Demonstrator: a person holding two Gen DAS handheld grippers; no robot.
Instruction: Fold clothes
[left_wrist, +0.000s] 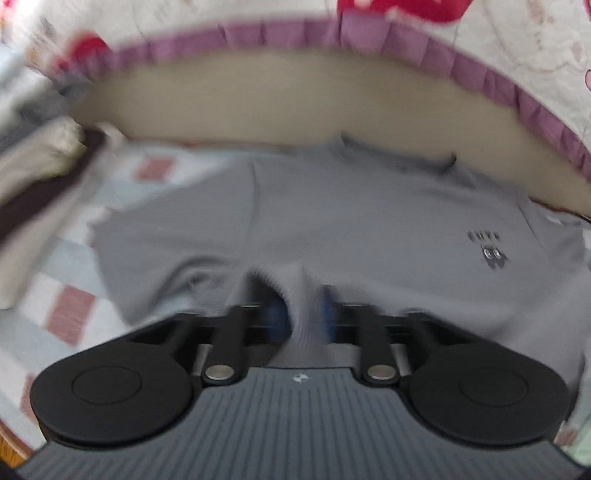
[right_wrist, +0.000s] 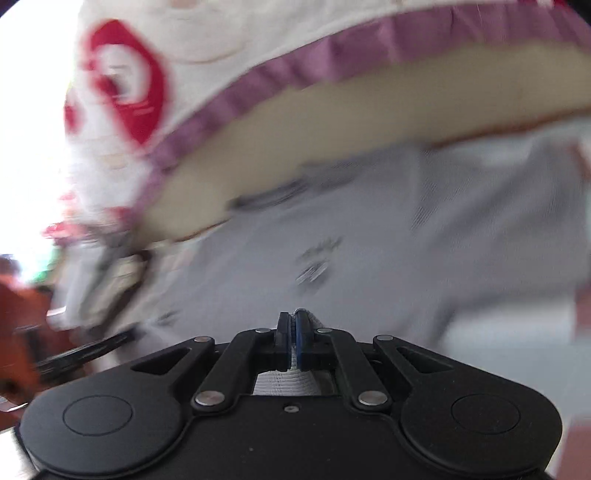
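Grey T-shirt (left_wrist: 332, 221) lies flat on the checked bed sheet (left_wrist: 70, 306), collar far from you. Your right claw (right_wrist: 293, 332) pinches its near hem; your left claw (left_wrist: 301, 314), half-parted, has hem fabric between its fingers, so the fold runs away from both.

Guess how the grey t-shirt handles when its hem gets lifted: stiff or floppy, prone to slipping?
Likely floppy: the grey t-shirt bunches into a soft ridge between the left tongs. Probably light, since it lies thin and flat on the checked sheet. Slip seems unlikely: the right tongs pinch a ribbed edge tightly.
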